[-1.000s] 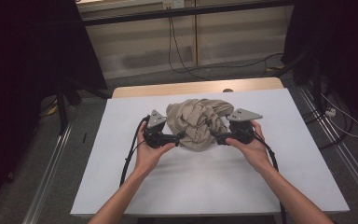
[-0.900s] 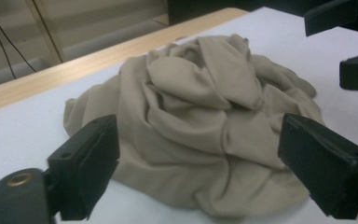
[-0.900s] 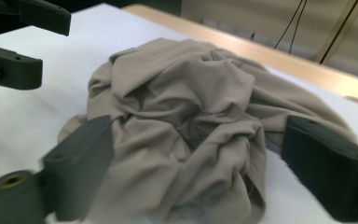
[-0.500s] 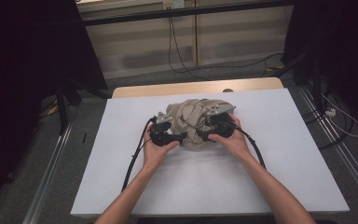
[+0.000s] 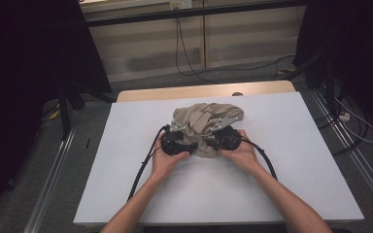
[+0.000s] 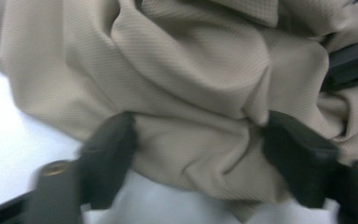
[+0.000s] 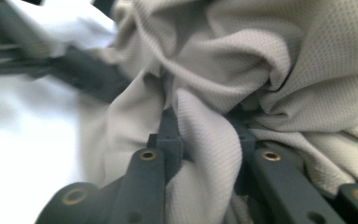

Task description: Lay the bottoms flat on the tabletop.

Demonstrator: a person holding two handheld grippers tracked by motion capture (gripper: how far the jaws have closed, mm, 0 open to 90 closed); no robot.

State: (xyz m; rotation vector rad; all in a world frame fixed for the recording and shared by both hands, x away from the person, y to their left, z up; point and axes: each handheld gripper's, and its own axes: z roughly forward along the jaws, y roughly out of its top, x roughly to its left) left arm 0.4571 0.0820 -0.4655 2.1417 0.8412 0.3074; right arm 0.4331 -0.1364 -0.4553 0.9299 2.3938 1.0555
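From above, the crumpled beige cloth (image 5: 205, 127) sat bunched a little beyond the middle of the white table (image 5: 126, 194), with the left gripper (image 5: 190, 146) and the right gripper (image 5: 212, 143) pushed into its near edge, close together. In the left gripper view, the jaws stood spread wide around a thick fold of cloth (image 6: 186, 107), not yet closed. In the right gripper view, the jaws were drawn in on a ridge of fabric (image 7: 205, 140), pinching it. I'd judge the work barely begun: the cloth was wholly wadded, all the spreading left.
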